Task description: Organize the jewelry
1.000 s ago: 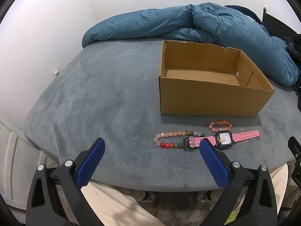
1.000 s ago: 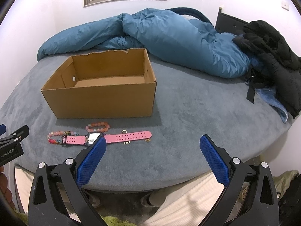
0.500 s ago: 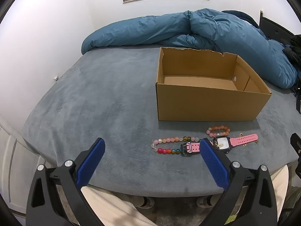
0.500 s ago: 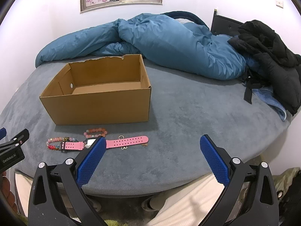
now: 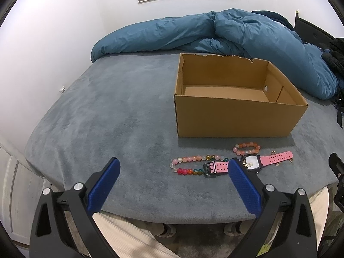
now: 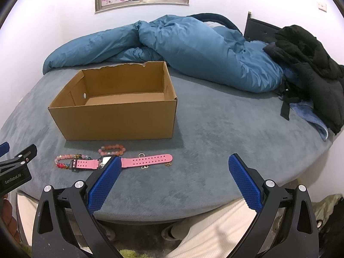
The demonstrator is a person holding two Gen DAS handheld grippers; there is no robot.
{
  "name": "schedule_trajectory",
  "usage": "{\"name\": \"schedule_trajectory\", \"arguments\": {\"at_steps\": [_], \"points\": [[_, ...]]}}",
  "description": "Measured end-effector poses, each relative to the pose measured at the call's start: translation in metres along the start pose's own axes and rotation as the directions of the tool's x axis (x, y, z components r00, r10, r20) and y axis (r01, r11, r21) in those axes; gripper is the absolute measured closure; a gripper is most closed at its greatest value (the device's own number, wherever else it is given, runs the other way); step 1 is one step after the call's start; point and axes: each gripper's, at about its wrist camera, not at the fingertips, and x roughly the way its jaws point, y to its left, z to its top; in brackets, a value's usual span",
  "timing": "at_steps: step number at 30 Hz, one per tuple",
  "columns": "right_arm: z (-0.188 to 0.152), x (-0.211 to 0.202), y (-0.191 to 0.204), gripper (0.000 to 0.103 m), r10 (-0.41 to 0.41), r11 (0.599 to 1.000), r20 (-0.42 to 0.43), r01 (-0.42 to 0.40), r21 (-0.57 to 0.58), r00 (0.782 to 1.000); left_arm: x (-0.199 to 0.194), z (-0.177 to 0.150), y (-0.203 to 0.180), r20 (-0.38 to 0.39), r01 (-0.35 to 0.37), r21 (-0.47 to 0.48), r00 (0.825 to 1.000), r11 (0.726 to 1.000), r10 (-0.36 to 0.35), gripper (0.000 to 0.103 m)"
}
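Note:
An open brown cardboard box (image 5: 236, 116) (image 6: 120, 120) stands on the grey bed with nothing visible inside. In front of it lie a long multicoloured bead string (image 5: 189, 164) (image 6: 64, 160), a small orange bead bracelet (image 5: 246, 147) (image 6: 112, 149) and a pink-strapped watch (image 5: 251, 162) (image 6: 137, 161), with small gold pieces (image 6: 144, 166) by the strap. My left gripper (image 5: 172, 176) hangs open near the bed's front edge, just short of the beads. My right gripper (image 6: 174, 174) is open too, right of the watch, its left finger overlapping the watch face in view.
A blue duvet (image 5: 215, 34) (image 6: 193, 47) is heaped along the back of the bed. Black clothing (image 6: 311, 68) lies at the right. The grey bed cover (image 5: 107, 118) stretches bare to the left. A person's light trousers (image 5: 124, 234) show below the bed edge.
Both grippers have drawn back slightly and tilted up, so the box and jewelry sit a little lower and farther in view. Jaws stay open; nothing on the bed has moved.

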Motion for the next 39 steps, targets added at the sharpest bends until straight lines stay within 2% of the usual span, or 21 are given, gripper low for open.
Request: {"name": "schedule_trajectory", "arguments": {"at_steps": [39], "points": [[0.0001,0.0009,0.0039,0.007,0.0,1.0,0.003,0.0,0.001,1.0,0.001,-0.0018,0.0033,0.0,0.003,-0.007,1.0,1.0,-0.003,0.004]]}}
